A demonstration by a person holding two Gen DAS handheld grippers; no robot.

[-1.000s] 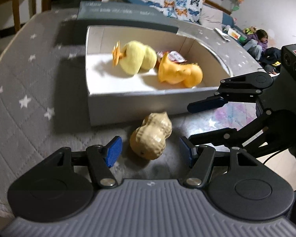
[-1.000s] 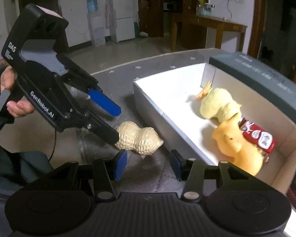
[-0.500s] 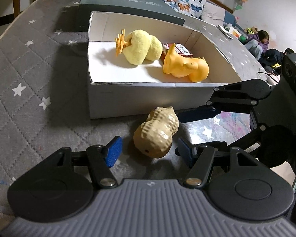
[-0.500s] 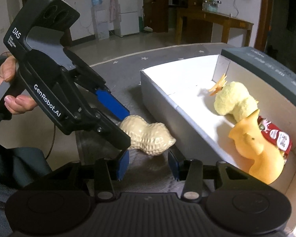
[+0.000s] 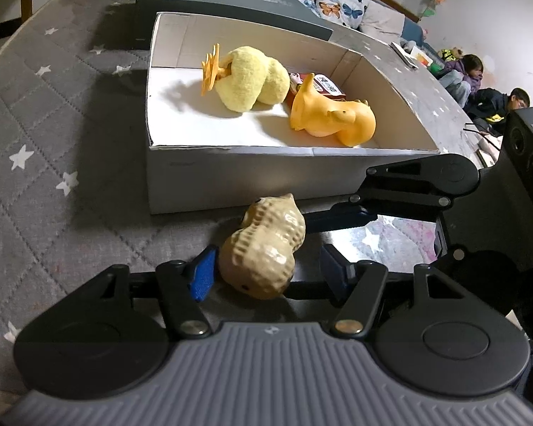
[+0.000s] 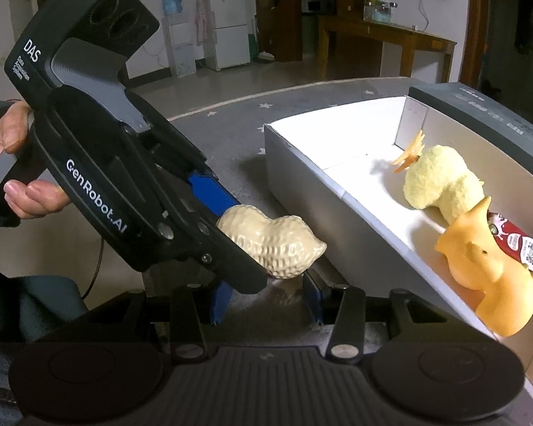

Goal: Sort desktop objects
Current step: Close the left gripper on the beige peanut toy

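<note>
A tan peanut-shaped toy [image 5: 263, 252] [image 6: 277, 245] lies on the grey starred cloth just in front of an open white box [image 5: 266, 177] [image 6: 302, 184]. My left gripper [image 5: 266, 269] [image 6: 245, 245] straddles it and its jaws are closing. The left pad touches the peanut, while a gap stays at the right pad. My right gripper [image 6: 266, 298] comes in from the other side. Its fingers [image 5: 341, 217] stand apart at the peanut's end without pressing on it. In the box lie a yellow plush [image 5: 252, 78], an orange toy animal [image 5: 330, 117] and a red packet [image 5: 325, 83].
A dark grey lid or box [image 5: 231, 0] [image 6: 479, 113] stands against the far side of the white box. A hand [image 6: 28, 195] holds the left gripper's handle. Two people [image 5: 479, 81] sit on the floor at the far right.
My left gripper has closed in on the peanut, which now sits between its fingers against the left pad. My right gripper has moved forward to the peanut and narrowed a little.
</note>
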